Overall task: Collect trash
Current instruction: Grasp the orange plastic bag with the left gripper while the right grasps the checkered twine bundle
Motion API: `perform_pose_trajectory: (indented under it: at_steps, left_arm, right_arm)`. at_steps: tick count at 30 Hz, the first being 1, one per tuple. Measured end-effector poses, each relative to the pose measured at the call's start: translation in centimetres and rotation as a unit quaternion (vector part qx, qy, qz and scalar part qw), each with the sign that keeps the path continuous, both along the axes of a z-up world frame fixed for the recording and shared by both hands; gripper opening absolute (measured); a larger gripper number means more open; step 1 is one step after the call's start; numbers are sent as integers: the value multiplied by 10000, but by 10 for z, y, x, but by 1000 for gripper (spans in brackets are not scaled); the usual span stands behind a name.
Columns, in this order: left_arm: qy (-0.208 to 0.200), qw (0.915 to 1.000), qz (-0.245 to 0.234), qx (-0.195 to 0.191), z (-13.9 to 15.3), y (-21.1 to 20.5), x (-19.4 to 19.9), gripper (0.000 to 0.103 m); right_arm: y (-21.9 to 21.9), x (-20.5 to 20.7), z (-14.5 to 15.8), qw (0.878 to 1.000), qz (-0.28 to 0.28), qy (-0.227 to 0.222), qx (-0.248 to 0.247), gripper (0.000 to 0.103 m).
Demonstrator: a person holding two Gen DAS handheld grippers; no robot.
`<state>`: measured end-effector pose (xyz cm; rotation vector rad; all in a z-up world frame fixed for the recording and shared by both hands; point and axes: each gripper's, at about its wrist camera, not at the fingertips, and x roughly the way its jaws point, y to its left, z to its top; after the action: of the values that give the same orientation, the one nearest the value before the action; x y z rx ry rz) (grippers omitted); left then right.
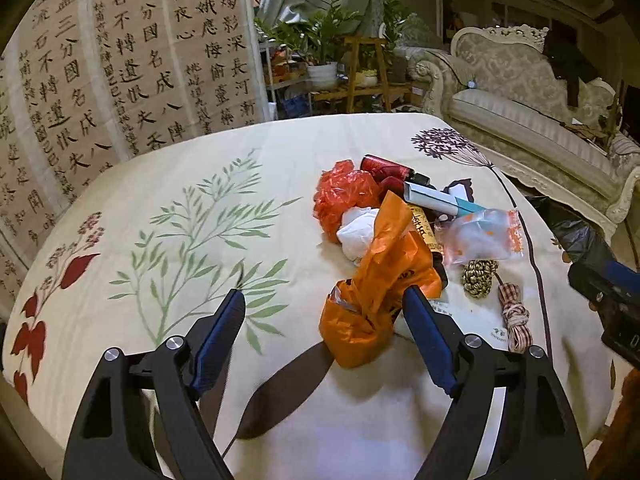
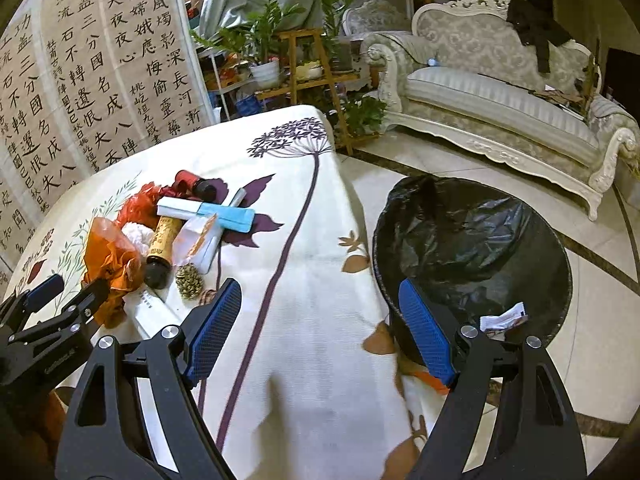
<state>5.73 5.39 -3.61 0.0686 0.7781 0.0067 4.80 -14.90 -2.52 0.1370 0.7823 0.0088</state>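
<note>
Between the wide, empty jaws of the left gripper (image 1: 324,304), nearer its right finger, lies the orange bag (image 1: 376,292).

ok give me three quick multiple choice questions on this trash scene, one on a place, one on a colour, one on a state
1. Where is the bin?
A on the table
B on the floor beside the table
C on the sofa

2. What colour is the bag nearest the left gripper?
A orange
B green
C black

3. How is the right gripper?
A shut on a bottle
B shut on a box
C open, holding nothing

Answers:
1 B, it stands on the tiles off the table edge.
2 A, crumpled orange plastic lies by the fingers.
3 C, the jaws are apart with nothing between.
</note>
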Motion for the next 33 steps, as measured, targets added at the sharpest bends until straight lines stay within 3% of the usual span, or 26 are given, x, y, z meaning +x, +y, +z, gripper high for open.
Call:
perform_pose_trajectory:
  at_steps: [8, 10, 15, 19, 28, 33]
  left_arm:
    - [36, 9993, -331, -164, -3, -4, 10, 80]
    - [25, 9989, -431, -197, -3, -6, 8, 71]
    - [-30, 9962, -831, -241, -1, -15, -1, 37]
    - [-19, 9956, -906, -225, -2, -19, -3, 25]
    - [-138, 9960, -756, -463, 9, -6, -16, 25]
    - [-172, 9969, -577, -499, 15, 3, -23, 25]
  right_arm:
    - [12, 4, -2, 9999, 96, 74, -9, 79]
    - [14, 5, -3, 9999, 112, 80, -16, 79]
    - [19, 6, -4, 9998, 159, 126, 7, 79]
    - [26, 5, -5, 9996, 250, 130, 8, 79]
    - [39, 3, -6, 9990, 411, 142, -54, 79]
    - [47, 4, -9, 9984, 510, 216, -101, 66]
